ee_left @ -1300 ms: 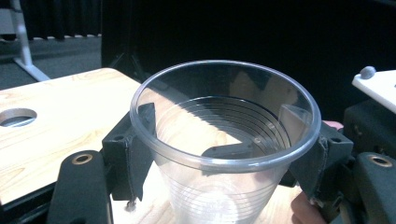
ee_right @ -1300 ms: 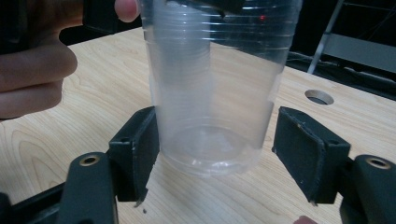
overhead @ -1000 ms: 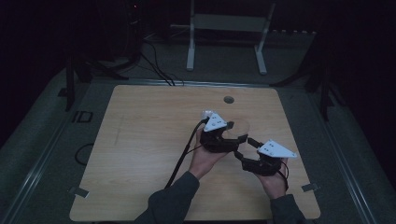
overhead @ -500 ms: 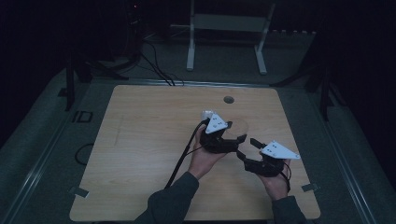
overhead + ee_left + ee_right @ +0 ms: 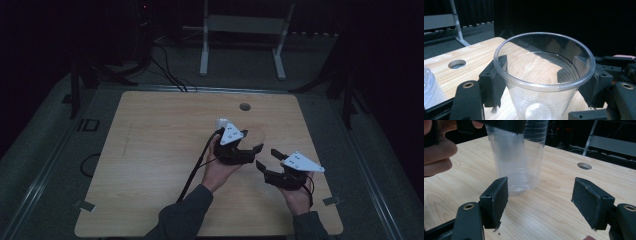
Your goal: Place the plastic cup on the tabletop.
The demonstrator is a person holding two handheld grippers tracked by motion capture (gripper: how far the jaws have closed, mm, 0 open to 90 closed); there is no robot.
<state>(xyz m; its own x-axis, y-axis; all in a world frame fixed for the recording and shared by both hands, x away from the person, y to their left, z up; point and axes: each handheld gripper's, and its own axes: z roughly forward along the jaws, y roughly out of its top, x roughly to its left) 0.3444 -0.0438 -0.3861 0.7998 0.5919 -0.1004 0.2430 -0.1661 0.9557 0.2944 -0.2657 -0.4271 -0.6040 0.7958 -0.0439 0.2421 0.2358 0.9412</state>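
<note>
Left hand-held gripper (image 5: 544,82): jaws part-closed, pads pressed on both sides of a clear plastic cup (image 5: 544,75) just under its rim; the cup sits upright between the jaws, mouth up, empty as far as can be seen. From the right hand-held gripper (image 5: 541,202), jaws wide apart with nothing between them, the same cup (image 5: 517,157) stands just ahead and slightly toward its left jaw, base close to or on the desk (image 5: 554,202); can't tell if it touches. Fingers (image 5: 437,155) of the person's left hand show at the upper left of the right gripper view, beside the cup. High view: left hand-held gripper (image 5: 252,152) and right hand-held gripper (image 5: 267,160) lie close together, jaw tips nearly facing, over the right near part of the desk (image 5: 150,160); the cup is barely visible there between the left jaws. A second clear cup-like thing (image 5: 429,85) sits at the left edge of the left gripper view, just beside that gripper, mostly cut off. Farther beyond both grippers, a round hole (image 5: 245,106) in the desk top. Past the far desk edge, a white metal stand (image 5: 240,25) on the dark floor, cables (image 5: 165,70) trailing near it.
</note>
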